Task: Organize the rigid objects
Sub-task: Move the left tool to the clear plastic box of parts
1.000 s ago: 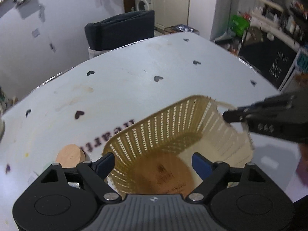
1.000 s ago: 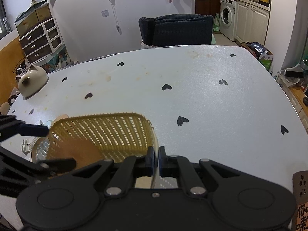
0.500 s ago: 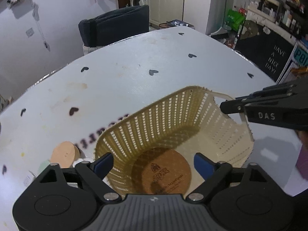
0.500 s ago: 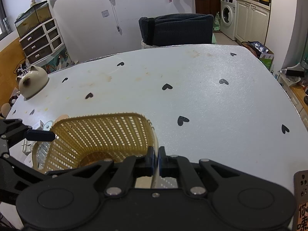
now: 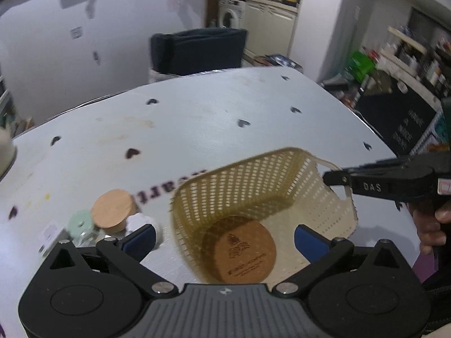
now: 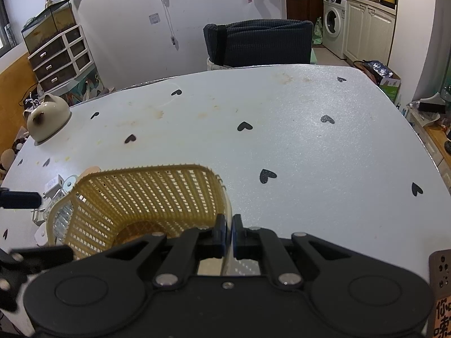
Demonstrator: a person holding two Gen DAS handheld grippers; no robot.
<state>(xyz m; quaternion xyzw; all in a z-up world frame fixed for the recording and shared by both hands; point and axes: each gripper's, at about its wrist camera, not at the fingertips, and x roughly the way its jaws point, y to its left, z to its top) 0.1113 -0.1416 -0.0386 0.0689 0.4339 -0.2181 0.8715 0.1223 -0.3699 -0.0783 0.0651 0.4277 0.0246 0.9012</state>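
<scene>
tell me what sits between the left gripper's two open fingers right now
In the left wrist view, the left gripper has just been opening; between its fingers lie the yellow basket's near wall and the cork coaster on its floor, untouched.

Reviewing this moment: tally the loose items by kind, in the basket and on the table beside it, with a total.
Cork coasters in the basket: 1
Round wooden lids on the table: 1
Mint-green pieces beside it: 1
White pieces beside it, blurred: 1
Total: 4 told apart; others by the basket are too blurred to count.
</scene>
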